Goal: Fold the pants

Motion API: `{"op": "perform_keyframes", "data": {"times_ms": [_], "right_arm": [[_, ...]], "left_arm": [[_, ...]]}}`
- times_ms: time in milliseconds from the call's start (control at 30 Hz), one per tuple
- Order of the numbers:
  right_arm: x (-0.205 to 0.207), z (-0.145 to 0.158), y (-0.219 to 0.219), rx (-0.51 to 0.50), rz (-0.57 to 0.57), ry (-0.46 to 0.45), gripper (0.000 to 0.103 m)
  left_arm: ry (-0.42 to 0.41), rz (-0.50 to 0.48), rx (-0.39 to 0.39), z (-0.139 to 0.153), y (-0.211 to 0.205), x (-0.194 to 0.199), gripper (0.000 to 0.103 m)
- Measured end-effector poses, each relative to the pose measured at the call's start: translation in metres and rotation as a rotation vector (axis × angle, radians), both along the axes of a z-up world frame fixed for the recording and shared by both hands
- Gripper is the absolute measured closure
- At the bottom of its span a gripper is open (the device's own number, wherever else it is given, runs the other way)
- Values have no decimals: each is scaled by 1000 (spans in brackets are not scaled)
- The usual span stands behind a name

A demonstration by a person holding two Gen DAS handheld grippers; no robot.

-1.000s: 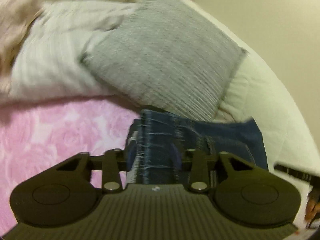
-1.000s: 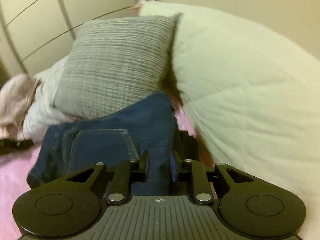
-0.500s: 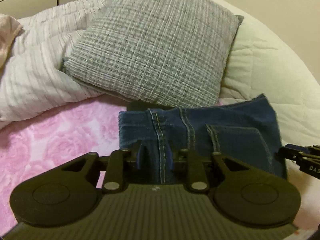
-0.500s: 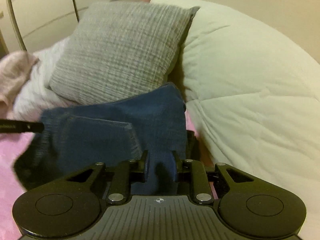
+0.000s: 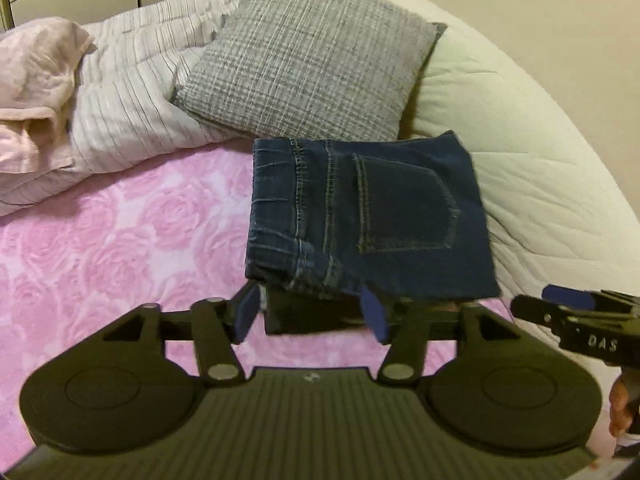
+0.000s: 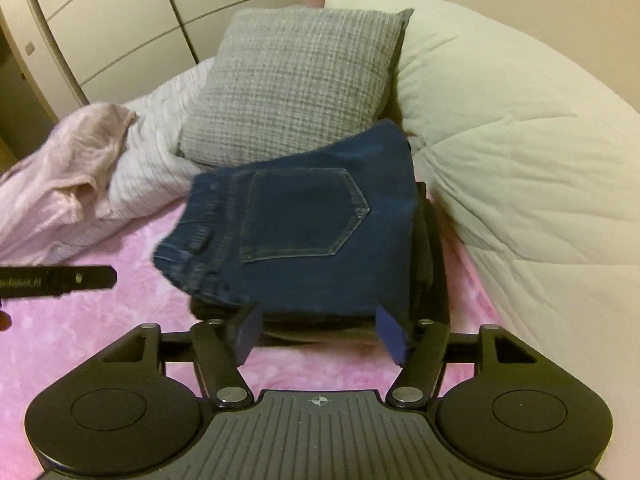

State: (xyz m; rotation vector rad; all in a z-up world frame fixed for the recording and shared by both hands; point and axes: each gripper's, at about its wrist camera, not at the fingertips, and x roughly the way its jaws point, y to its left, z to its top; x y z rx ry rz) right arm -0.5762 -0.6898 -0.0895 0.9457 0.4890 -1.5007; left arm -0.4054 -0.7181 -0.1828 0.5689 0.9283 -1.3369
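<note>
The dark blue jeans (image 5: 368,216) lie folded into a compact rectangle, back pocket up, on top of a dark folded garment (image 5: 312,318) on the pink bedspread. My left gripper (image 5: 312,314) stands open just short of the jeans' near edge, its jaws apart and holding nothing. In the right wrist view the jeans (image 6: 304,232) lie the same way, and my right gripper (image 6: 320,332) is open at their near edge. Each gripper shows in the other's view: the right gripper (image 5: 560,304) beside the pile's right corner, the left gripper (image 6: 60,280) off to the left.
A grey woven pillow (image 5: 312,64) leans right behind the jeans. A cream quilted duvet (image 5: 532,168) bulges along the right. A striped white blanket (image 5: 132,104) and a pale pink garment (image 5: 36,68) lie at the left. The pink rose bedspread (image 5: 120,256) stretches left. Wardrobe doors (image 6: 100,20) stand behind.
Both grippers were shut on the jeans' near edge and carrying them. They have let go, opened and drawn back, and the jeans now rest on the dark pile.
</note>
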Motion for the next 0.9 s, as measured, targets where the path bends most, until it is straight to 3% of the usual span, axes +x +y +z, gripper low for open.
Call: {"op": "perform_keyframes", "data": {"times_ms": [267, 333, 567, 600, 767, 900], "right_arm": [[38, 57, 55, -67, -18, -4, 41], [48, 69, 70, -89, -24, -4, 41], [83, 97, 128, -138, -51, 39, 40], [88, 98, 136, -142, -61, 42, 40], [119, 106, 178, -147, -99, 83, 39], [147, 114, 207, -172, -100, 96, 39]], "left_arm": [[-48, -49, -99, 67, 62, -14, 24], [-50, -56, -126, 79, 79, -16, 16], [-92, -100, -243, 112, 147, -24, 6], [-103, -105, -257, 116, 158, -25, 1], [-131, -102, -298, 128, 209, -22, 1], [-104, -80, -319, 136, 255, -13, 1]]}}
